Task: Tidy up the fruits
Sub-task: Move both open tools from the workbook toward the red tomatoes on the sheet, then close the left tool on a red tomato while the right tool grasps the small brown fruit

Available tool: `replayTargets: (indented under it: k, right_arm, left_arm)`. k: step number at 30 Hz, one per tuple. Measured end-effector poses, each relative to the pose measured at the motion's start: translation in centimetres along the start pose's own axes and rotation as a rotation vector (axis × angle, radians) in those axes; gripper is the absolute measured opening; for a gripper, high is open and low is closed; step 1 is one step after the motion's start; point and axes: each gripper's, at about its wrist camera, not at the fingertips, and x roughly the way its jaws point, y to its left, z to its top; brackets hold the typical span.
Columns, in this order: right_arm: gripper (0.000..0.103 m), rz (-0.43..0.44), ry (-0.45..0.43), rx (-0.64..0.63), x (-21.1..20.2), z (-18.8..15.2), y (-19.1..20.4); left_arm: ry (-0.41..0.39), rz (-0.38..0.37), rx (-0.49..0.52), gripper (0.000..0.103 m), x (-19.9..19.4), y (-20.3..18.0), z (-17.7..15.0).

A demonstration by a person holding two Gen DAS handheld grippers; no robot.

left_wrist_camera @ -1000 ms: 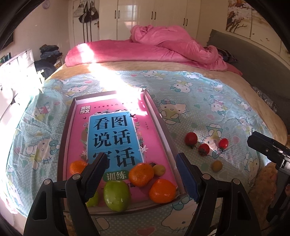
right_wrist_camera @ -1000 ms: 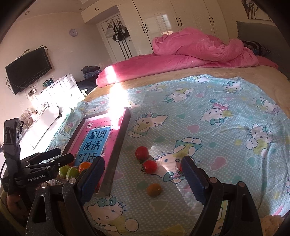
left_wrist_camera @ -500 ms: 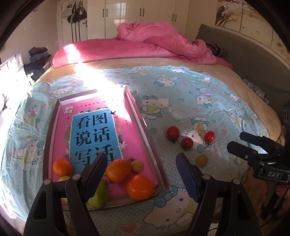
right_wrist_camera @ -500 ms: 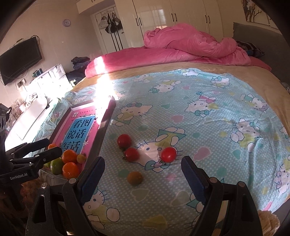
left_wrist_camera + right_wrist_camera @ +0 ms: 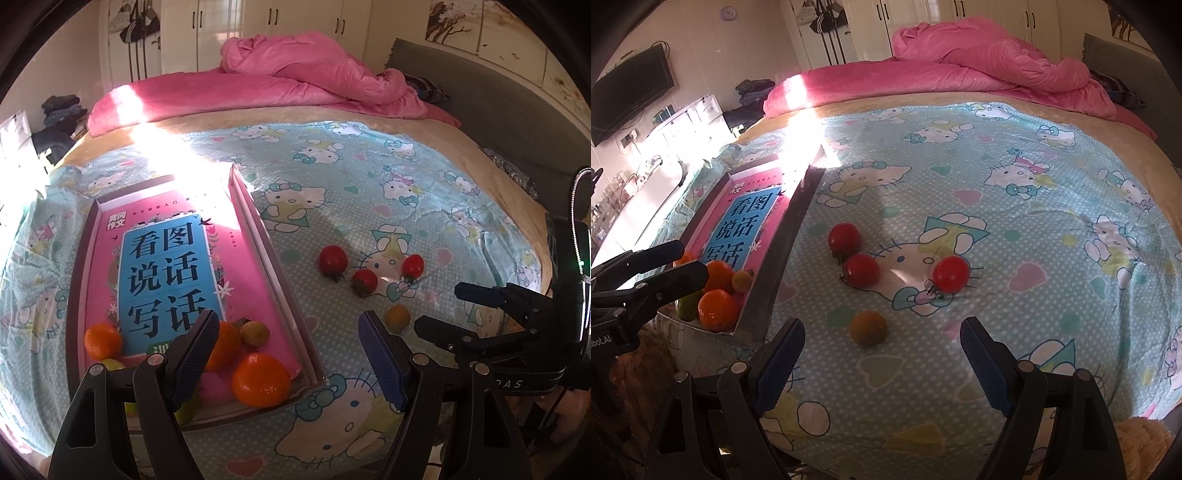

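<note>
Right wrist: three red tomatoes [image 5: 861, 270], one small orange-brown fruit [image 5: 868, 328].

Premises: a bedroom in a private home. Evidence noted: a large bed [image 5: 997, 192] covered by a cartoon-cat printed sheet [image 5: 1052, 221], with a crumpled pink duvet [image 5: 979, 59] heaped at its far end. White built-in wardrobes [image 5: 295, 26] line the back wall, bags [image 5: 827, 18] hanging beside them. A wall-mounted television [image 5: 631, 92], a round wall clock [image 5: 727, 14] and folded clothing [image 5: 753, 90] on a low white cabinet [image 5: 690, 118] confirm domestic use.
</note>
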Motion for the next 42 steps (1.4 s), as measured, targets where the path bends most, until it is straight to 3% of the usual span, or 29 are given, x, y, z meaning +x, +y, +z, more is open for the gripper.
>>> replayTargets:
  k: [8,13,19,31,34,37,40,42]
  right_arm:
    - [0.086,0.021,0.044,0.031,1.4,-0.2,-0.3]
    - [0.079,0.029,0.065,0.027,2.4,-0.3,-0.2]
    - [0.057,0.049,0.097,0.012,3.7,-0.5,0.3]
    - [0.037,0.076,0.109,-0.002,4.8,-0.5,0.4]
    - [0.028,0.072,0.113,0.005,5.1,-0.4,0.1]
    - [0.028,0.081,0.111,0.015,4.9,-0.4,-0.1]
    - [0.028,0.084,0.111,0.020,4.7,-0.5,-0.2]
    - [0.028,0.086,0.106,0.026,4.5,-0.4,-0.4]
  left_arm:
    - [0.020,-0.037,0.029,0.079,1.3,-1.3,0.6]
    - [0.046,-0.059,0.058,0.079,2.5,-2.2,1.1]
    - [0.079,-0.063,0.091,0.079,4.3,-3.3,1.5]
    - [0.153,-0.124,0.088,0.079,7.3,-4.2,2.6]
    - [0.181,-0.144,0.066,0.075,8.4,-4.1,2.8]
    - [0.200,-0.161,0.054,0.074,9.4,-4.4,3.1]
    - [0.218,-0.189,0.047,0.061,10.2,-5.0,3.4]
    - [0.226,-0.194,0.053,0.061,10.8,-5.5,3.5]
